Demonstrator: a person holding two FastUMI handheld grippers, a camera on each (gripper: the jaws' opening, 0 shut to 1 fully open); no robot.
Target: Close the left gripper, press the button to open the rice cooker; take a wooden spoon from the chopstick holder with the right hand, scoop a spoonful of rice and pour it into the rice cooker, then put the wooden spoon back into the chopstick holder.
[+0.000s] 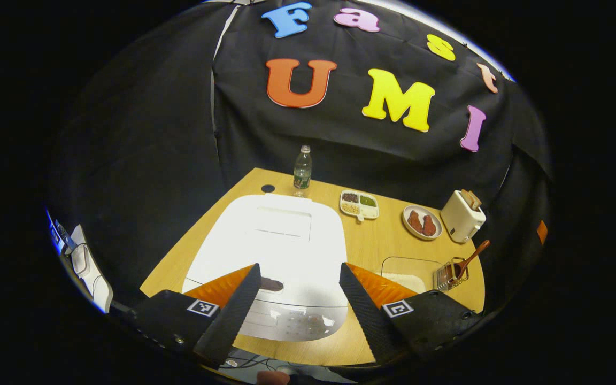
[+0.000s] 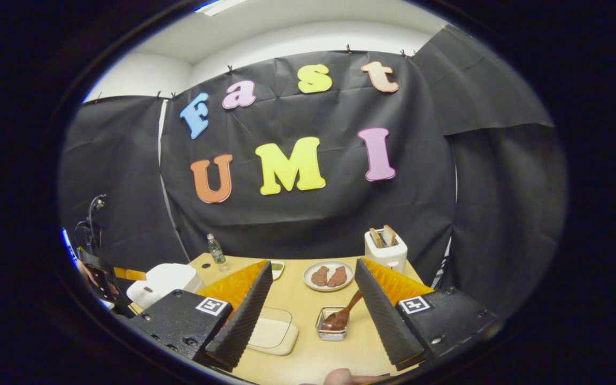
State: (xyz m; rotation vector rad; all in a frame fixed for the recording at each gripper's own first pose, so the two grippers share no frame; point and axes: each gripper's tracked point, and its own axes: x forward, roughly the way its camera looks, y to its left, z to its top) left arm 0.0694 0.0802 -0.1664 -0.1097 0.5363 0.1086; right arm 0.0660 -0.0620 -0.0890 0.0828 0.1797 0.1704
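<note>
A white rice cooker point(image 1: 276, 240) with its lid down sits on the wooden table point(image 1: 372, 246). Its dark oval button point(image 1: 271, 284) is on the front. My left gripper point(image 1: 300, 266) hovers open above the cooker's front, with the button just inside its left finger. To the right are a clear container of rice point(image 1: 409, 272) and a wire chopstick holder point(image 1: 447, 275) with the wooden spoon point(image 1: 471, 259) leaning in it. In the right gripper view, my right gripper point(image 2: 313, 263) is open and empty, above and short of the holder point(image 2: 332, 326), spoon point(image 2: 343, 315) and rice container point(image 2: 273, 331). The cooker point(image 2: 163, 283) is far left.
Along the back stand a water bottle point(image 1: 302, 171), a divided snack tray point(image 1: 360, 205), a plate of meat point(image 1: 422, 222) and a toaster point(image 1: 462, 215) with bread. The toaster point(image 2: 385, 248) and plate point(image 2: 329, 275) lie beyond the holder. Black cloth walls close in the table.
</note>
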